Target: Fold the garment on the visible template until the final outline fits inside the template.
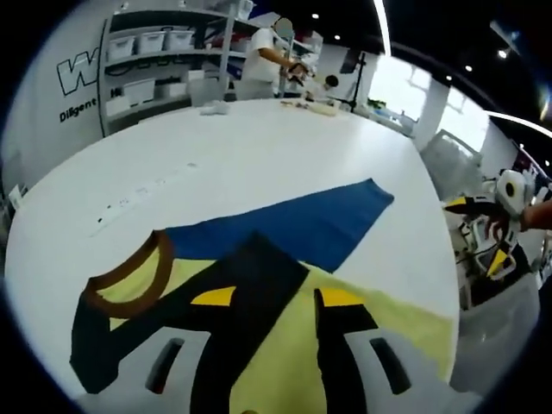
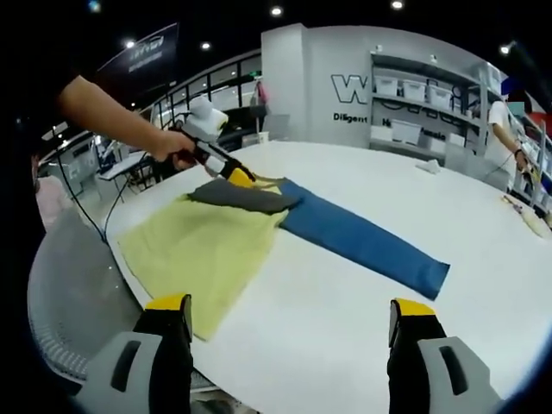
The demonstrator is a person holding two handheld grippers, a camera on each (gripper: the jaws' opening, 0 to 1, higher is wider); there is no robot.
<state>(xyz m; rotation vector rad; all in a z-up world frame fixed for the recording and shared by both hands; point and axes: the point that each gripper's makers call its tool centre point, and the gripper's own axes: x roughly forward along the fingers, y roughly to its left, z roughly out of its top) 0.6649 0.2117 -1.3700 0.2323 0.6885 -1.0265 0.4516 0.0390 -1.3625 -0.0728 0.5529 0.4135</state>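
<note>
The garment [image 2: 211, 246], a pale yellow shirt with 1 blue sleeve [image 2: 362, 241] and 1 dark sleeve [image 2: 246, 197], lies flat near the tabletop [image 2: 345, 345] edge closest to the person. The blue sleeve stretches straight out across the white surface, not yet folded in, while the dark sleeve already lies over the yellow body near the brown collar [image 1: 129, 280]. No template outline is clear enough to tell. In the right gripper view the left claw [image 2: 237, 178] sits at the dark sleeve by the collar, held by a hand [image 2: 168, 147]; its own view shows dark fabric running between its jaws, so it looks pressed on that sleeve, likely to carry or pin the fold. The right claw [image 2: 289, 315] hangs spread wide and empty above bare tabletop, apart from the cloth, probably waiting to take the blue sleeve. A shelf with bins [image 1: 151, 60] and a standing person [image 1: 263, 56] are far behind.
</note>
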